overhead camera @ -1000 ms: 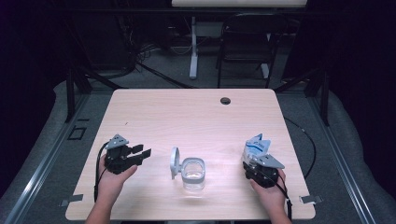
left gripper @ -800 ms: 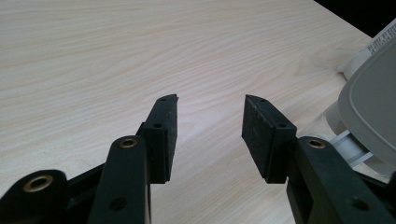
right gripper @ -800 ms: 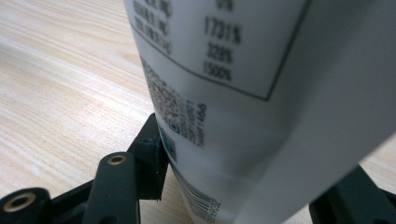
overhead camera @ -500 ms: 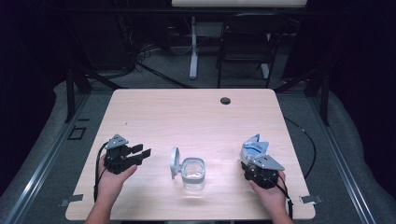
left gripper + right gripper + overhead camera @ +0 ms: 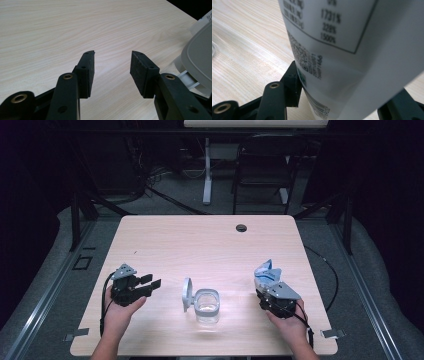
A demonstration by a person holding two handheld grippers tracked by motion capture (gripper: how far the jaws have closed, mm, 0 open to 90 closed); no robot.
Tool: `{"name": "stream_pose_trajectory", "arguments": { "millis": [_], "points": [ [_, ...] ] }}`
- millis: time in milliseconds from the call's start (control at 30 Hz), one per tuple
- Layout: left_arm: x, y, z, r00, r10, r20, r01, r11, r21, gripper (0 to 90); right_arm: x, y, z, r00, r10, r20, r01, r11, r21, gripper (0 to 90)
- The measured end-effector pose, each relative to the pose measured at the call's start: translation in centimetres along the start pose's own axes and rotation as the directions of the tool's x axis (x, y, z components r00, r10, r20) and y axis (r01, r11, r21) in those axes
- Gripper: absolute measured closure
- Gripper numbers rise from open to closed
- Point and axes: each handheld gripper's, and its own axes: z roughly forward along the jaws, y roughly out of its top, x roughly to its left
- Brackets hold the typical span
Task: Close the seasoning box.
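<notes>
I've got the wooden table (image 5: 210,240) in front of me. At its right near edge my right gripper (image 5: 272,285) is clamped on a white pouch (image 5: 352,50) with blue at its top, its back printed with a nutrition table, small text and a barcode. A clear container (image 5: 207,302) stands centre front, its grey lid (image 5: 187,292) hinged up at its left side. My left gripper (image 5: 112,68) is spread wide, nothing between its pads, their spread just widened a touch.

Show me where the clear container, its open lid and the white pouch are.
clear container (image 5: 207,304): high view, on its rim.
open lid (image 5: 186,293): high view, middle of the raised flap.
white pouch (image 5: 342,50): right gripper view, on its printed label.
</notes>
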Motion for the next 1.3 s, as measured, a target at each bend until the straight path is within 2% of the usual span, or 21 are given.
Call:
{"name": "stream_pose_trajectory", "arguments": {
  "millis": [267, 533, 733, 800, 1000, 1133, 1233, 1267, 1300],
  "points": [
    [0.1, 0.0, 0.0, 1.0000, -0.005, 0.001, 0.005, 1.0000, 0.002, 54.6, 0.2, 1.1, -0.1, 0.9947, -0.096, 0.036, 0.096, 0.995, 0.006, 44.6],
    [0.1, 0.0, 0.0, 1.0000, -0.002, 0.002, 0.002, 1.0000, 0.005, 54.6, 0.4, 2.1, -0.3, 0.9888, -0.138, 0.057, 0.138, 0.990, 0.001, 44.6],
    [0.1, 0.0, 0.0, 1.0000, 0.003, -0.006, -0.003, 0.9999, 0.013, 54.1, 0.5, 2.9, -0.5, 0.9883, -0.144, 0.050, 0.145, 0.989, -0.018, 44.6],
    [0.1, -0.1, 0.1, 1.0000, -0.002, -0.009, 0.002, 1.0000, 0.000, 54.1, 0.6, 3.1, -0.5, 0.9874, -0.151, 0.047, 0.152, 0.988, -0.020, 44.6],
    [0.2, -0.1, -0.1, 0.9999, -0.003, -0.010, 0.003, 1.0000, -0.001, 54.1, 0.8, 4.2, -0.5, 0.9808, -0.191, 0.041, 0.192, 0.981, -0.036, 44.6],
    [0.2, -0.1, -0.1, 0.9999, -0.004, -0.010, 0.004, 1.0000, -0.002, 54.1, 1.1, 5.0, -0.6, 0.9726, -0.226, 0.054, 0.228, 0.973, -0.044, 44.6],
    [0.2, -0.1, -0.1, 0.9999, -0.003, -0.011, 0.003, 1.0000, -0.004, 53.9, 1.3, 5.4, -0.6, 0.9623, -0.263, 0.068, 0.266, 0.963, -0.046, 44.5],
    [0.2, -0.1, -0.1, 0.9999, -0.003, -0.011, 0.003, 1.0000, -0.004, 53.9, 1.3, 5.4, -0.6, 0.9623, -0.263, 0.068, 0.266, 0.963, -0.046, 44.5],
    [0.2, -0.1, -0.1, 0.9999, -0.002, -0.012, 0.002, 1.0000, -0.001, 53.8, 1.5, 5.6, -0.5, 0.9542, -0.290, 0.074, 0.294, 0.955, -0.048, 44.6]
  ]
}}
